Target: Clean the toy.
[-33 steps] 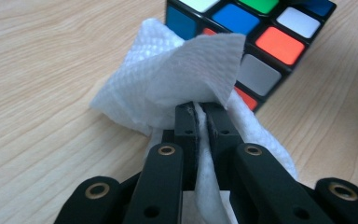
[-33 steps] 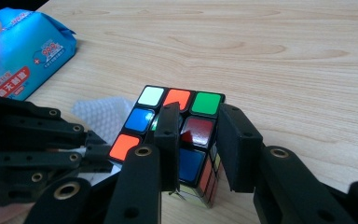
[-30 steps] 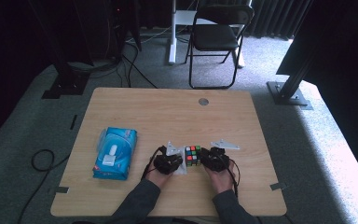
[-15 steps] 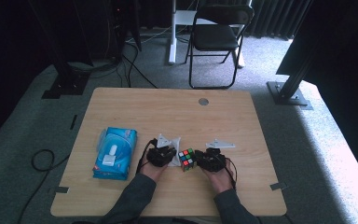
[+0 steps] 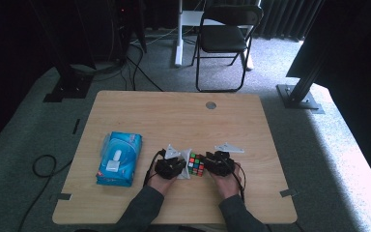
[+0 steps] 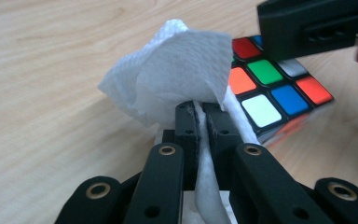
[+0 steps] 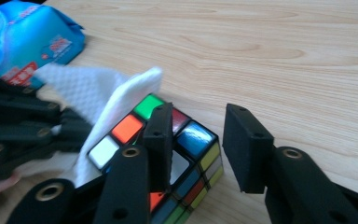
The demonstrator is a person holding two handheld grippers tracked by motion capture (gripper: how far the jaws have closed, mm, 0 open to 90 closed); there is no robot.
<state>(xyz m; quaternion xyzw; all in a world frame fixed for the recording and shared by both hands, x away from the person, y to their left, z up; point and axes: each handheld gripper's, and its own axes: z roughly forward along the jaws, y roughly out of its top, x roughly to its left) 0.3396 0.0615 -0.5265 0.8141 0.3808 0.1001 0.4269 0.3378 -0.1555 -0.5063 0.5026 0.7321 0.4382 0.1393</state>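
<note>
White wipe (image 6: 177,70) in left gripper (image 6: 198,122) — against cube (image 6: 270,88)

We note a blue wipes pack (image 5: 119,158) at lower left of the wooden table (image 5: 174,113), a black folding chair (image 5: 223,36) at top centre, and cables (image 5: 43,166) on grey carpet at left.

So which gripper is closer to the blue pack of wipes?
The left. The left gripper, clamping a white wipe, sits just right of the blue pack of wipes; the right gripper is farther, beyond the cube.
</note>
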